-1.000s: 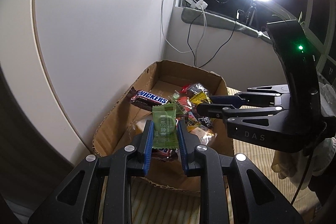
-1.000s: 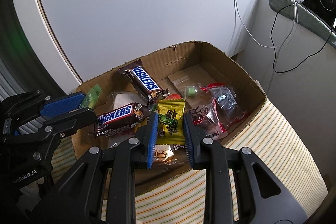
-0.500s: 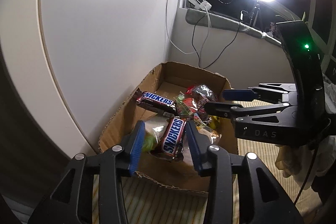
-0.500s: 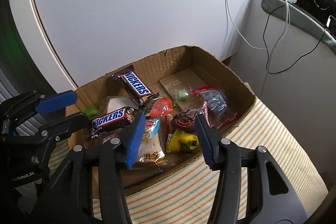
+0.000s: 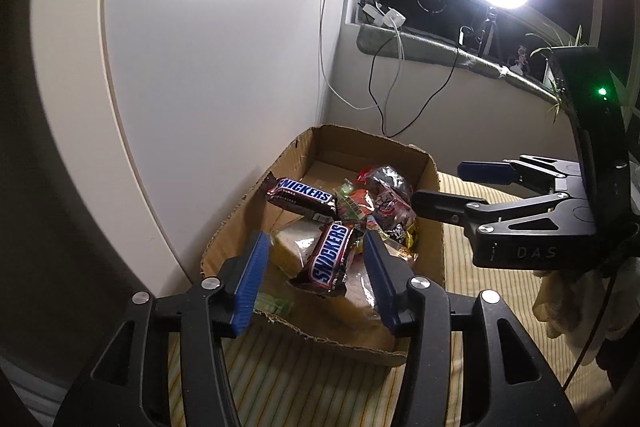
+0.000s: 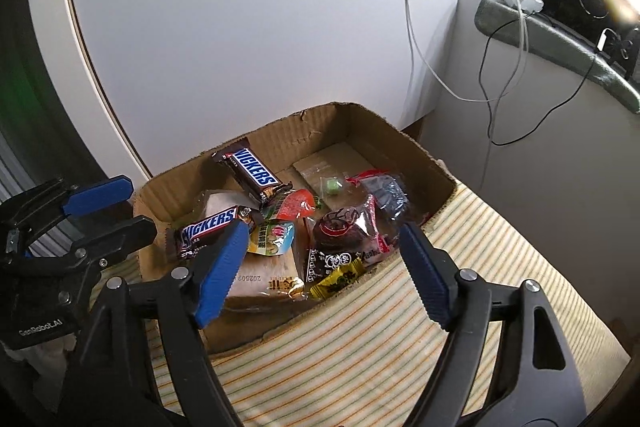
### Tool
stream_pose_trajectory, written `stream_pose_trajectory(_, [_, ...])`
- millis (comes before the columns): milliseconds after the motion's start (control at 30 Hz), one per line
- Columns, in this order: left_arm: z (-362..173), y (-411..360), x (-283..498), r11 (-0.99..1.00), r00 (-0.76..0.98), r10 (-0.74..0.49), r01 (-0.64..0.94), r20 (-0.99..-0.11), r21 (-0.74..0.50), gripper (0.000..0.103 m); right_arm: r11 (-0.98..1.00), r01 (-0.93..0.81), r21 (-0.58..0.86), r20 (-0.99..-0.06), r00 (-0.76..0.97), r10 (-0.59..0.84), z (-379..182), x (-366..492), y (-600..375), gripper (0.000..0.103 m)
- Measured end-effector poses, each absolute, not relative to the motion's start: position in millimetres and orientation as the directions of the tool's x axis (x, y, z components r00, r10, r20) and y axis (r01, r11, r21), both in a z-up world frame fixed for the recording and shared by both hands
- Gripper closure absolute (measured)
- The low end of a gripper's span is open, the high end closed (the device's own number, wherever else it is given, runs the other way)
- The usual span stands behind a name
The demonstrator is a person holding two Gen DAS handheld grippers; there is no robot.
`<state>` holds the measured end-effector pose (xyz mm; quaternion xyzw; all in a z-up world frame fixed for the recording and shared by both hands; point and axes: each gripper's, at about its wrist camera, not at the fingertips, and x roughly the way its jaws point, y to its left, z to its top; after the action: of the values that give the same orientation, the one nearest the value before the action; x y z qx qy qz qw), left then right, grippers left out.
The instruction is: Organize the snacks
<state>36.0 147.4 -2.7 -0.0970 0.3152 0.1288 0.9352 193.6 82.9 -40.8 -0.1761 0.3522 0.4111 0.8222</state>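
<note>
1. The left gripper [image 5: 316, 279] hangs over the near end of the box [image 5: 436, 195], tilted down into it. Its jaws have just been opening and now stand apart, holding nothing – a Snickers [image 5: 332, 259] shows between the pads but lies loose on the pile below, untouched.
2. The right gripper [image 6: 320, 259] hovers above the box's near right corner, jaws spread wide after just opening, likewise empty. Under the gap lie a yellow packet [image 6: 338, 281] and a dark red pouch [image 6: 340, 231].
3. The snacks sit heaped in the box: a second Snickers [image 6: 250, 173] leans toward the back wall, and a green candy [image 6: 331, 185] lies on the bare floor behind.
4. A green packet [image 5: 272, 303] shows just past the left pad, at the torn near rim (whether fully inside I cannot tell).
5. Both grippers being empty over the box suggests items were dropped in – more likely a release than a pick.
</note>
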Motion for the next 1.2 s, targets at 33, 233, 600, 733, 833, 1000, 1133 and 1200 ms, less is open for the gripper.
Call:
stream_pose_trajectory(33, [-1,146,34,0.947,0.770,0.183,-0.304,-0.611,-0.100,0.048,0.603,-0.798,-0.002,-0.721,0.419,0.553,-39,192,81,0.020])
stream_pose_trajectory(233, [9,137,22,0.944,0.778,0.219,-0.321,-0.589,-0.073,0.038,0.624,-0.781,-0.031,-0.683,0.472,0.557,-25,175,63,0.015])
stream_pose_trajectory(600, [23,109,-14,0.938,0.794,0.276,-0.346,-0.542,-0.029,0.024,0.708,-0.703,-0.068,-0.601,0.595,0.534,-8,126,9,0.001])
stream_pose_trajectory(733, [27,104,-21,0.935,0.803,0.278,-0.351,-0.528,-0.041,0.024,0.724,-0.683,-0.095,-0.591,0.624,0.511,-5,108,0,0.000])
stream_pose_trajectory(833, [26,102,-24,0.933,0.801,0.283,-0.358,-0.527,-0.044,0.023,0.736,-0.670,-0.095,-0.585,0.636,0.503,-6,97,-8,0.000])
stream_pose_trajectory(1000, [25,97,-29,0.930,0.798,0.294,-0.366,-0.526,-0.035,0.023,0.753,-0.649,-0.108,-0.574,0.659,0.485,-9,79,-18,0.000])
stream_pose_trajectory(1133, [23,94,-29,0.933,0.796,0.287,-0.359,-0.532,-0.034,0.023,0.764,-0.641,-0.073,-0.577,0.651,0.492,-11,73,-25,0.000])
stream_pose_trajectory(1200, [23,91,-31,0.934,0.797,0.288,-0.357,-0.530,-0.029,0.023,0.767,-0.639,-0.059,-0.580,0.647,0.495,-11,72,-28,0.000])
